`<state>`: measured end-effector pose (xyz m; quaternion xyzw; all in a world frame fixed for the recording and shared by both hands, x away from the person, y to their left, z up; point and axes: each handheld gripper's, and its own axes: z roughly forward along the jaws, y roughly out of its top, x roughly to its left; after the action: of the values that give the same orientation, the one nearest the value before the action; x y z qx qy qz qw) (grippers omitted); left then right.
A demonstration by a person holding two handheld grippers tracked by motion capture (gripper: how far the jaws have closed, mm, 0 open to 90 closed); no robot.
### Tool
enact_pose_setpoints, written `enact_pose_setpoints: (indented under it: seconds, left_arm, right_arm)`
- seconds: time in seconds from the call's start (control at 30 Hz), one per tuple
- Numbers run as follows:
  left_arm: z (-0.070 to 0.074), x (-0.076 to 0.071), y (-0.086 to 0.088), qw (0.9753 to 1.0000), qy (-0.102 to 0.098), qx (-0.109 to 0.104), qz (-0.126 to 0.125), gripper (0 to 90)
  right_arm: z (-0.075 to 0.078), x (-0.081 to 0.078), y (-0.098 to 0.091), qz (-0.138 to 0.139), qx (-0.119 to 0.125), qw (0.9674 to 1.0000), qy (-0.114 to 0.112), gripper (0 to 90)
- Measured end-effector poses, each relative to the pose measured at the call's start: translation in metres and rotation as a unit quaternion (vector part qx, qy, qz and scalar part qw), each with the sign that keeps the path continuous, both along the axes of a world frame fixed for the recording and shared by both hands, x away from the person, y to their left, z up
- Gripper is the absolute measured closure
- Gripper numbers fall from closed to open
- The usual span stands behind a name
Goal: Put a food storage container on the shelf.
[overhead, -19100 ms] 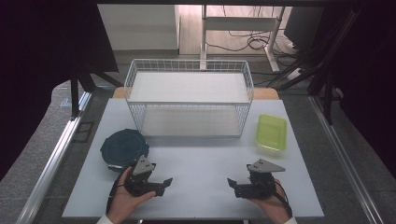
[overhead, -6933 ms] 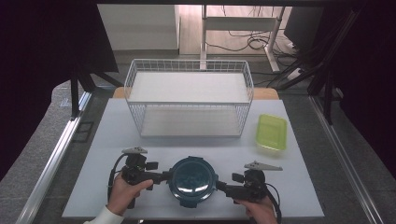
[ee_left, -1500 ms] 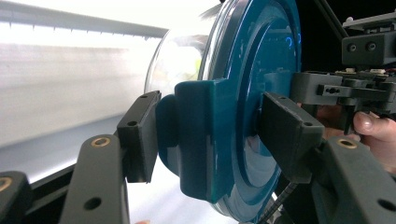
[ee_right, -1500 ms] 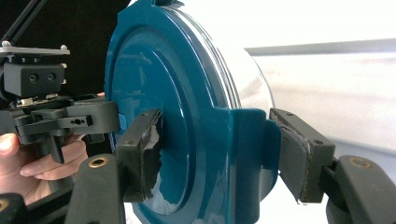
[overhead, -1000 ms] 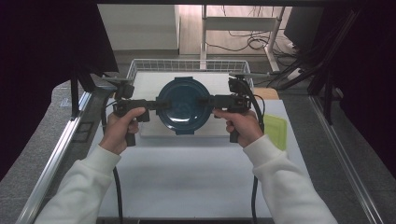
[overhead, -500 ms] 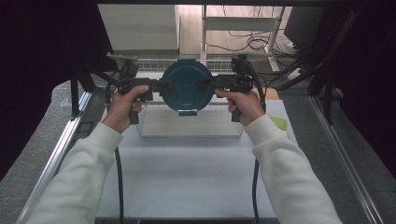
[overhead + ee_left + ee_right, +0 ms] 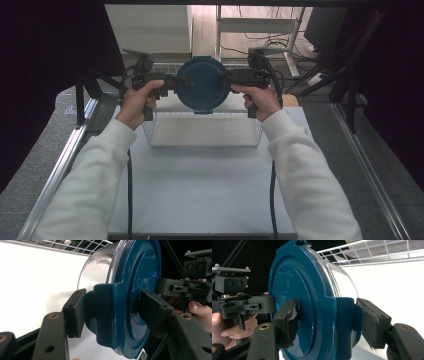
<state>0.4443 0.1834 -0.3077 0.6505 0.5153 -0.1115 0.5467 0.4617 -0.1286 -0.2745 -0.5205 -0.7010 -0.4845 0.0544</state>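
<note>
A round clear container with a dark blue lid [image 7: 202, 91] hangs in the air over the white wire basket [image 7: 205, 129], its lid facing the camera. My left gripper [image 7: 172, 82] is shut on the lid's left clip, and my right gripper [image 7: 231, 77] is shut on the right clip. In the left gripper view the pads [image 7: 75, 312] squeeze the blue clip of the container [image 7: 140, 290], with the other gripper [image 7: 197, 287] beyond. In the right gripper view the pads [image 7: 374, 322] clamp the opposite clip of the lid [image 7: 297, 302], and the left gripper [image 7: 242, 302] shows behind.
The basket stands at the far side of the white table mat [image 7: 200, 200], its wire rim [image 7: 372, 255] just behind the container. Metal rails [image 7: 65, 160] run along both table sides. Dark frame legs and cables [image 7: 310, 75] stand beyond the basket.
Both hands have carried the container farther from the person and a little higher, from in front of the basket to over it. The grips have stayed the same.
</note>
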Motion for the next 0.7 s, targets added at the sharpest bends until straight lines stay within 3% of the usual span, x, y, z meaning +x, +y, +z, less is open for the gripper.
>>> enact_pose_setpoints:
  seconds: [0.2,0.3,0.4,0.6,0.63,0.7]
  left_arm:
    - [-0.003,0.011,-0.001,1.0,0.007,-0.003,-0.002,40.4]
    - [-0.009,0.017,-0.001,0.9998,0.02,-0.003,-0.004,40.4]
    - [-0.016,0.025,-0.001,0.9992,0.034,-0.02,0.007,40.4]
    - [-0.022,0.034,0.0,0.9981,0.049,-0.037,0.009,40.5]
    - [-0.027,0.037,-0.001,0.9973,0.059,-0.042,0.01,39.5]
    - [-0.033,0.041,-0.002,0.9962,0.068,-0.053,0.012,37.5]
  right_arm:
    - [-0.001,0.008,-0.002,-0.01,0.005,0.9999,0.008,36.7]
    - [-0.006,0.012,-0.003,-0.013,0.005,0.9998,0.017,36.7]
    - [-0.014,0.019,-0.003,-0.02,0.011,0.9992,0.034,37.0]
    - [-0.021,0.031,-0.005,-0.019,0.016,0.9988,0.043,34.2]
    - [-0.026,0.038,-0.006,-0.025,0.025,0.9973,0.065,32.3]
    - [-0.034,0.044,-0.008,-0.034,0.038,0.9951,0.085,31.6]
